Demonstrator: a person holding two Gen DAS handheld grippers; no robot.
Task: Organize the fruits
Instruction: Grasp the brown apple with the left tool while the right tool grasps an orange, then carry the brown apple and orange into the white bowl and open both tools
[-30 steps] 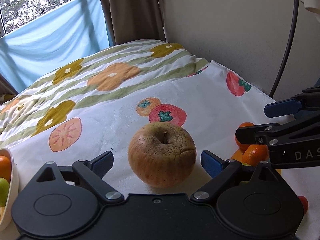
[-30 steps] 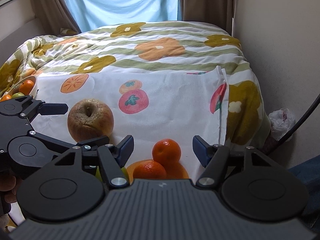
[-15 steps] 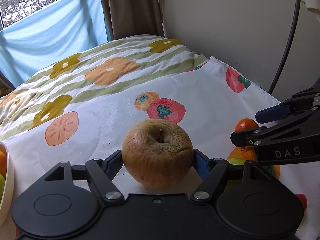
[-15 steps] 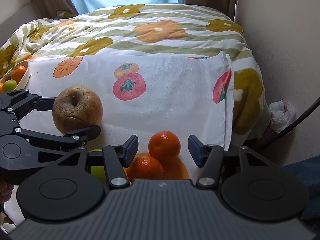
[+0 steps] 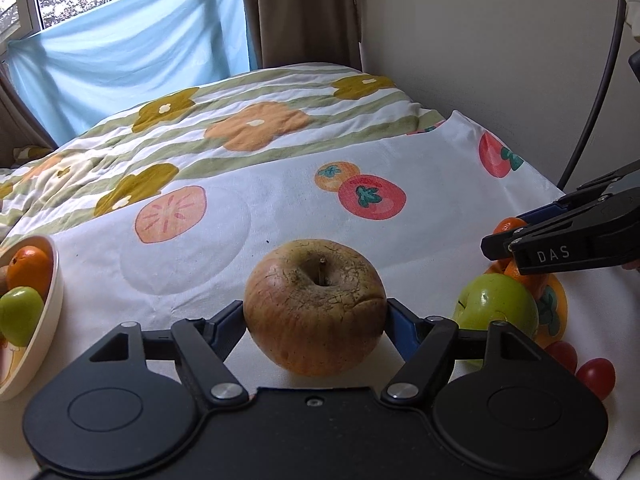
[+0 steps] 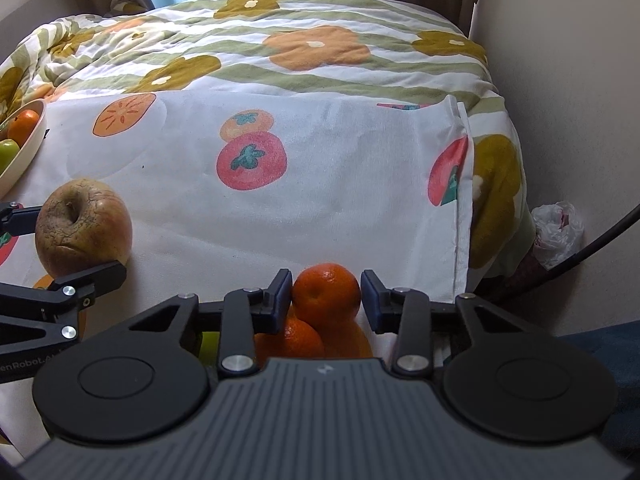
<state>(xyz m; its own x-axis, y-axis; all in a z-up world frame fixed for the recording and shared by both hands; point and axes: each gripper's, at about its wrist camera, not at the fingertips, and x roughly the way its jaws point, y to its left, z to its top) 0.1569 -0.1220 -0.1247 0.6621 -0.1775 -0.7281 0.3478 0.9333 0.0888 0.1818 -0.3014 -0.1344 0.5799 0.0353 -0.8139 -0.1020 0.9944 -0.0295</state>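
Note:
A wrinkled brownish apple (image 5: 316,308) rests on the white fruit-print cloth (image 5: 280,216), and my left gripper (image 5: 316,320) is shut on it, blue pads against both sides. In the right wrist view the same apple (image 6: 82,226) sits at the left between the left gripper's fingers (image 6: 94,278). My right gripper (image 6: 326,300) is closing its jaws on the top tangerine (image 6: 326,294) of a small pile, and both pads touch its sides. A second tangerine (image 6: 296,340) lies under it. A green apple (image 5: 496,304) sits just left of that pile.
A cream bowl (image 5: 52,308) at the left edge holds a tangerine and a green apple. Two cherry tomatoes (image 5: 596,376) lie at the near right. The wall runs close along the right. Beyond the bed's right edge are a plastic bag (image 6: 560,228) and a black cable (image 6: 600,240).
My left jaws closed onto the wrinkled apple and shifted with it, so the bowl and green apple show more. My right jaws narrowed from wide apart until they touched the top tangerine.

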